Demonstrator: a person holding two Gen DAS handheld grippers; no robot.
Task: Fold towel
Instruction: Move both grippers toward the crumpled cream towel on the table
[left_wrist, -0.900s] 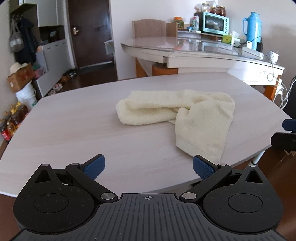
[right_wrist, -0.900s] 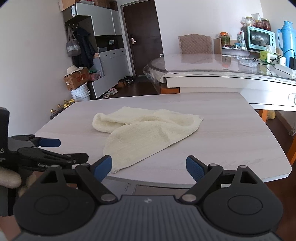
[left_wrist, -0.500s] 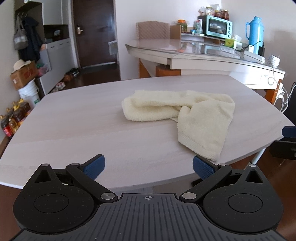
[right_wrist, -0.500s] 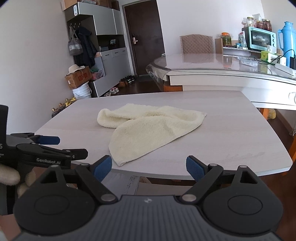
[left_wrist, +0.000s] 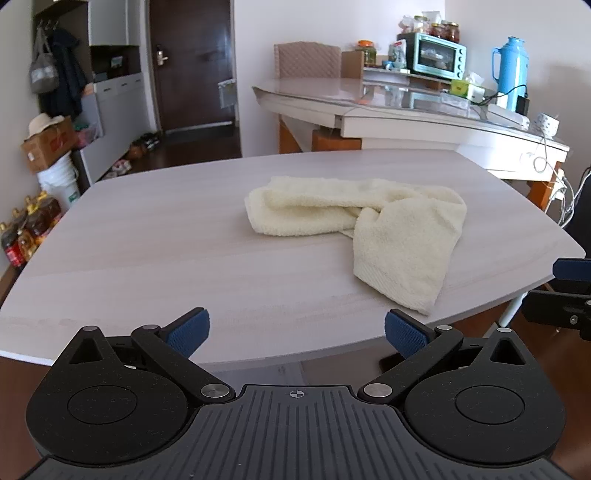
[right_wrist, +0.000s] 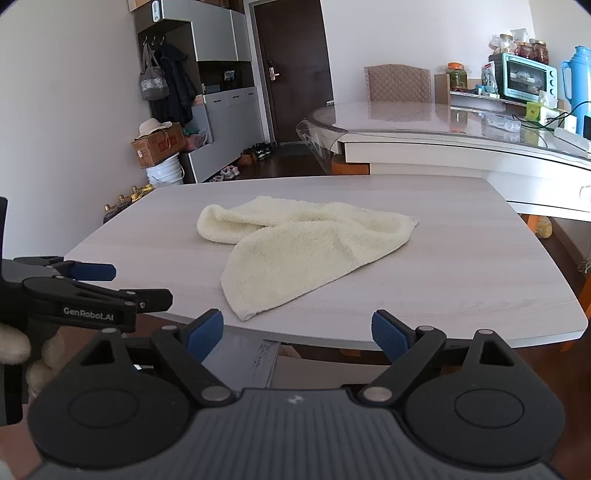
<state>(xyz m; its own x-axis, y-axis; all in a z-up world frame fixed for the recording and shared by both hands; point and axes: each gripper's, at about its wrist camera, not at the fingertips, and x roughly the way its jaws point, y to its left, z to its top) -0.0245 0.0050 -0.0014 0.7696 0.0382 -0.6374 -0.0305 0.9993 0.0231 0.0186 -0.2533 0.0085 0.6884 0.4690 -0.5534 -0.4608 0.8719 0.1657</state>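
- At centre frame in both wrist views, the towel (left_wrist: 354, 229) lies rumpled on the pale table (left_wrist: 147, 258), one end doubled over and trailing toward the near edge; you have not yet touched it.
- Your left gripper (left_wrist: 297, 328) sits at the bottom of its frame, blue pads spread wide with nothing between them, short of the table's near edge.
- Your right gripper (right_wrist: 297, 330) is likewise spread and empty, low in its frame; the trailing corner of the towel lies just above it.
- Judgement: both tongs are held wide and back from the cloth so you can survey it and choose corners before reaching in.
- Against the earlier frames, both cameras have drawn back: the table edge sits higher, more underside and floor shows, and the towel appears farther off. The cloth itself has not shifted.
- Behind, the second table (left_wrist: 406, 110) with oven (left_wrist: 432, 61) and blue flask (left_wrist: 511, 70) plays no part.
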